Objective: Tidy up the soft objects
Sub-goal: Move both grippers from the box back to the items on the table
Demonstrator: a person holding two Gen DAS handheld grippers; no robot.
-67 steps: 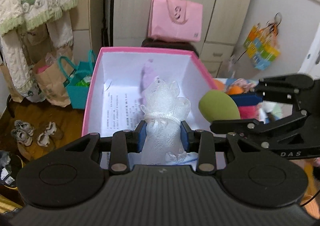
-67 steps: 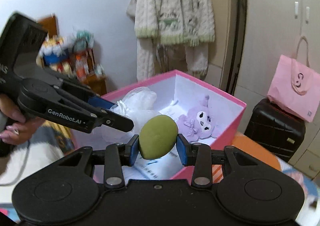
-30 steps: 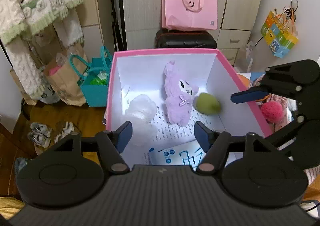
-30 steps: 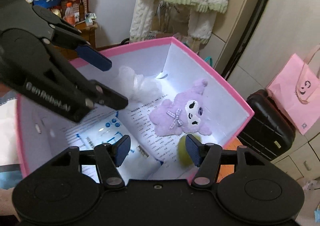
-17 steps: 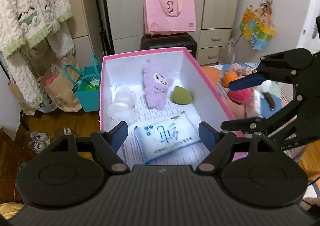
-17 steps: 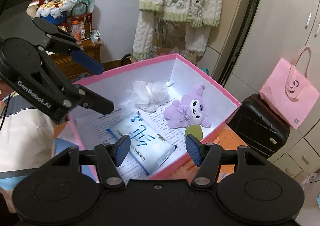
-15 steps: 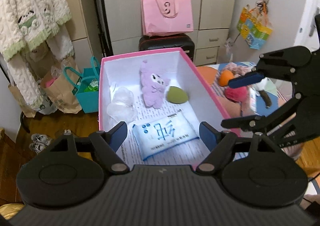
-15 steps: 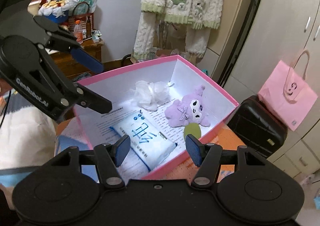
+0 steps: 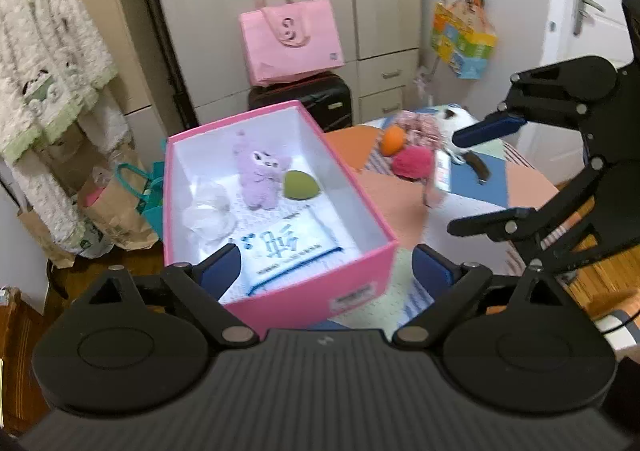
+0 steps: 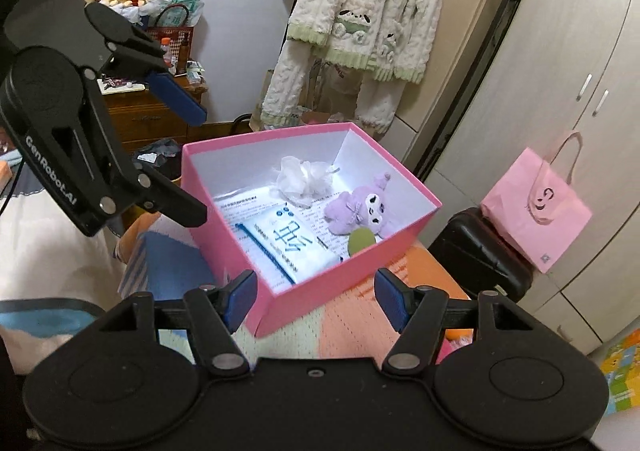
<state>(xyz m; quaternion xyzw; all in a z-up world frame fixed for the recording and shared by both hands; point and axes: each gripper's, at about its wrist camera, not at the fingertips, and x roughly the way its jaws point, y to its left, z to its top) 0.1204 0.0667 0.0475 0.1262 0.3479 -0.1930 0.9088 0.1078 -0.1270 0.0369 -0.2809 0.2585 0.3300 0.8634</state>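
Pink box (image 9: pixel 280 291) sits just ahead of my left claw (image 9: pixel 326 273) and right claw (image 10: pixel 316 297), both spread apart, empty. Inside: tissue pack (image 9: pixel 288 247) nearest, purple plush (image 9: pixel 260 175), white puff (image 9: pixel 208 211), green sponge (image 9: pixel 301 186) beyond. Red pompom (image 9: pixel 412 165) lies right of it on the patchwork table (image 9: pixel 400 195).

pink box (image 9: pixel 362 219), lilac plush (image 9: pixel 261 175), olive-green sponge (image 9: pixel 301 186), white mesh pouf (image 9: pixel 208 211)
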